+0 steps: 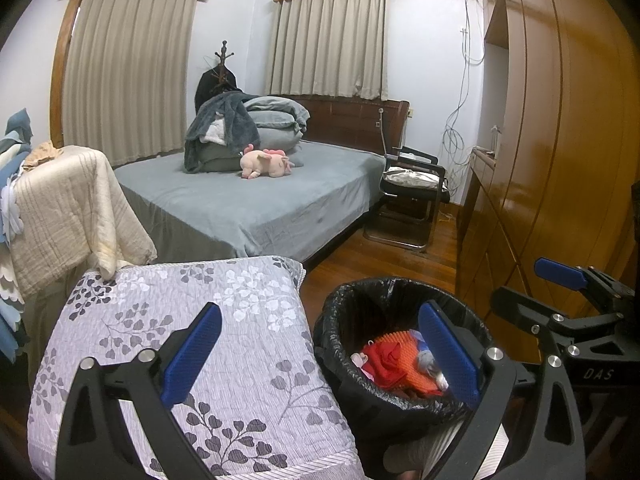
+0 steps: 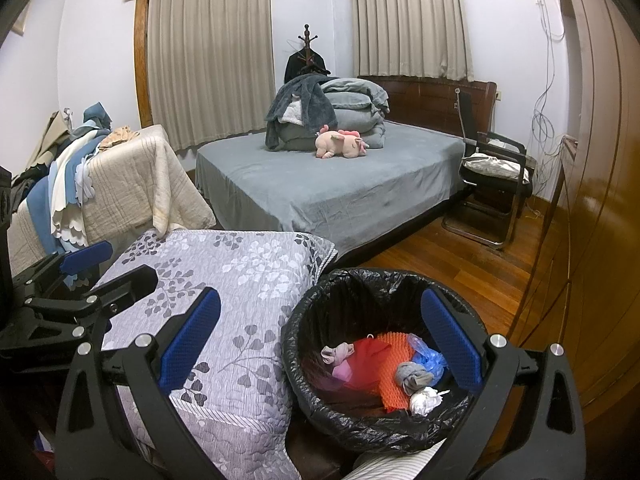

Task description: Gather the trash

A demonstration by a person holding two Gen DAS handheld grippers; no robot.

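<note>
With both the left gripper (image 1: 320, 356) and right gripper (image 2: 320, 344) spread empty above the lined bin (image 2: 308, 312), a careless reach could snag its loose bag.

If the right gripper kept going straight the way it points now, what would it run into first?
Probably the near edge of the gray bed. The open right gripper hangs above the floral quilt and the lined trash bin, and its line seems to pass over both. Depth is hard to judge through the fisheye.
</note>
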